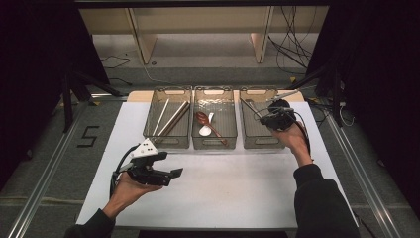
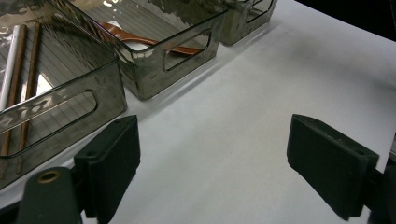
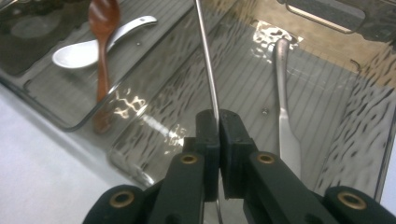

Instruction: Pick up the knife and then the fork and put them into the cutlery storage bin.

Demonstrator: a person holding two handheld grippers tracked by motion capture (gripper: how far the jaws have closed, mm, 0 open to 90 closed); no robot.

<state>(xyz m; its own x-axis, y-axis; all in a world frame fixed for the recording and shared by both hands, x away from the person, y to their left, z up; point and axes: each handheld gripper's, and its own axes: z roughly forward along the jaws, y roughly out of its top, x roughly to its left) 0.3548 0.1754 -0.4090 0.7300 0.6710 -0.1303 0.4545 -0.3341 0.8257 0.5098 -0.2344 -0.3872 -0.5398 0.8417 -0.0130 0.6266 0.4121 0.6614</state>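
My right gripper (image 3: 218,122) has its jaws pinched shut on a thin metal rod (image 3: 207,60), which runs up and away from the pads over the right bin (image 3: 327,116). I cannot tell what utensil the rod belongs to. From above, the gripper (image 1: 270,119) sits over that bin (image 1: 252,141), toward its right wall, and the rod (image 1: 250,107) slants toward the bin's far left. On the bin floor lies a metal utensil (image 3: 283,112), apart from the rod.

Three smoky clear bins stand in a row along the far edge of the white tabletop (image 1: 223,193), walls close together. The middle bin (image 1: 214,144) holds a brown spoon (image 1: 208,124) crossing a white spoon (image 1: 206,128). The left bin (image 1: 166,140) holds chopsticks (image 1: 171,119) lying lengthwise.

My left gripper (image 1: 173,173) hovers low over the tabletop near its left edge, just in front of the left bin, jaws spread wide with nothing between them. In the left gripper view the jaws frame bare white tabletop (image 2: 224,140), with the left bin's (image 2: 56,112) near wall just beside the left jaw.

Open room: the whole near half of the tabletop, from the bins' near walls to the near edge. Right edge of the tabletop lies close beside the right bin.
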